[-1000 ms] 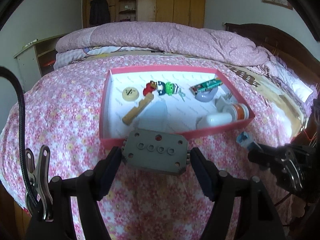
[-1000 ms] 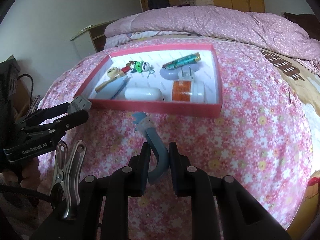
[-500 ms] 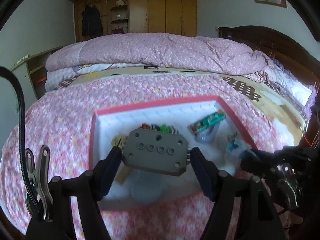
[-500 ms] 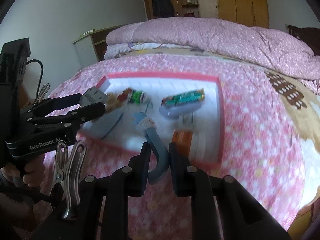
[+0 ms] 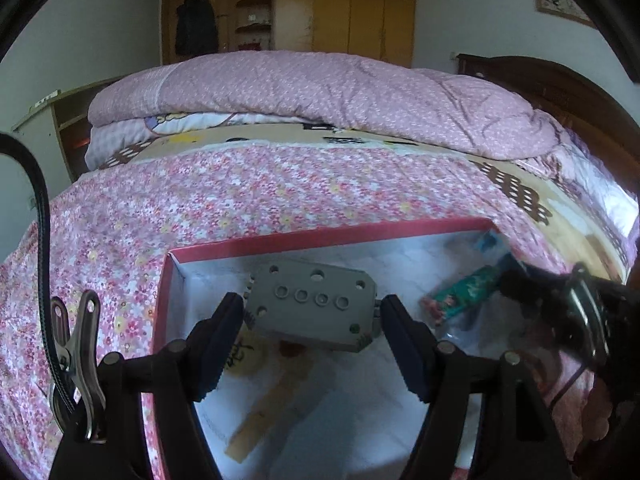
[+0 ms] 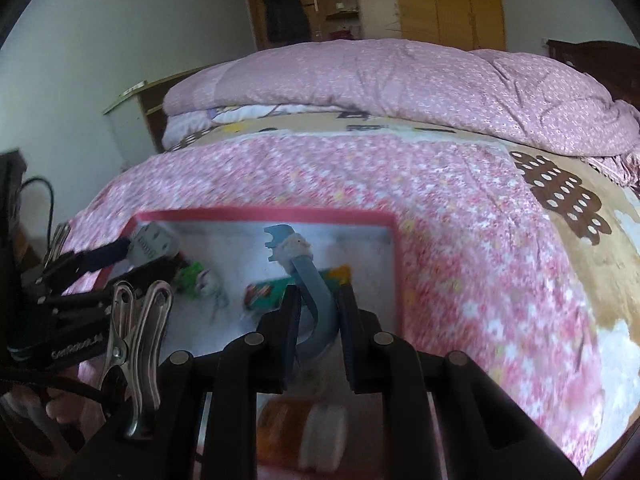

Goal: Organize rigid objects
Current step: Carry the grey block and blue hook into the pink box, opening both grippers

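Grey block with round holes (image 5: 312,306) pinched at its two ends by the left tongs (image 5: 312,332), hanging over the near-left part of the red box (image 5: 328,236). Blue bent tool (image 6: 310,280) squeezed tight in the right tongs (image 6: 318,312), its notched tip up over the middle of the same box.

Only in the left wrist view: a pale round disc with dark marks (image 5: 244,356) and a tan wooden stick (image 5: 268,416) on the white box floor, right under the grey block. Also a small red thing (image 5: 290,350) beside the disc, too blurred to tell what.

Only in the right wrist view: a green toy (image 6: 194,278) on the box floor, and an orange and white bottle (image 6: 304,432) lying on its side under the right tongs. Also a silver clip (image 6: 136,344) on the tongs' frame, and a bit of a hand (image 6: 60,412) low at the left.

In both views: a green wrapped bar (image 5: 464,294) lying flat in the box, the other tongs off to one side, the pink flowered bed cover (image 5: 240,196) under the box, a folded pink quilt (image 5: 320,88) behind, and a wooden wardrobe (image 5: 352,4) at the back wall.
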Available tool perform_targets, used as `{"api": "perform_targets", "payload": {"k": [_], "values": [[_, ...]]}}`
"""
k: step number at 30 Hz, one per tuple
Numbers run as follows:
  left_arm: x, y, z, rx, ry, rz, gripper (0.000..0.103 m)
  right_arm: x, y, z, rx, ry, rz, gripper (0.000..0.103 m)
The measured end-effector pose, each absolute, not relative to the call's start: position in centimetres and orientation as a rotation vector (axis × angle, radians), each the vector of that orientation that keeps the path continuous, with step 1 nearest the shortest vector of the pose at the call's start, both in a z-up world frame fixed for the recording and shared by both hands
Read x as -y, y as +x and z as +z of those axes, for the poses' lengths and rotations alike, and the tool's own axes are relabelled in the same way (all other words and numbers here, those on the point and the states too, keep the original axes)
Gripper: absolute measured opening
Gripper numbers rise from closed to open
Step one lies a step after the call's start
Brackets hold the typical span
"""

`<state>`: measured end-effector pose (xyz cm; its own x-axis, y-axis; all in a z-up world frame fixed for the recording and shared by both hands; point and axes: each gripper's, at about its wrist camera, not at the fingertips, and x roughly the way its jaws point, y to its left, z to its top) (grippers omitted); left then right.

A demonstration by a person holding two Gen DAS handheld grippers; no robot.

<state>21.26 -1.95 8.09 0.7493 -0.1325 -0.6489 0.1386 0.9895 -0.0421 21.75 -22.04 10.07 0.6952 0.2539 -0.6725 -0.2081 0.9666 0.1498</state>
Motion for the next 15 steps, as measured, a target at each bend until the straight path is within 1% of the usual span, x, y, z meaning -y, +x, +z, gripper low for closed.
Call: {"api": "perform_targets", "payload": {"k": [7, 9, 11, 15], "values": [[1.0, 22.7, 6.9, -0.74, -0.049, -0.134, 0.076, 21.8, 23.6, 9.3, -0.746, 0.072, 0.245, 0.021], [0.6, 22.9, 6.8, -0.749, -0.083, -0.128, 0.081, 21.7, 23.9, 9.1, -0.746, 0.075, 0.246, 0.026], [0.1, 23.1, 6.6, -0.762, -0.12, -0.122, 0.084, 21.6, 24.2, 8.7, -0.764, 0.072, 0.24, 0.038], [-0.3, 23.2, 6.5, -0.777, -0.151, -0.133, 0.085, 21.4, 24.2, 8.1, -0.76, 0.077, 0.239, 0.042]]}}
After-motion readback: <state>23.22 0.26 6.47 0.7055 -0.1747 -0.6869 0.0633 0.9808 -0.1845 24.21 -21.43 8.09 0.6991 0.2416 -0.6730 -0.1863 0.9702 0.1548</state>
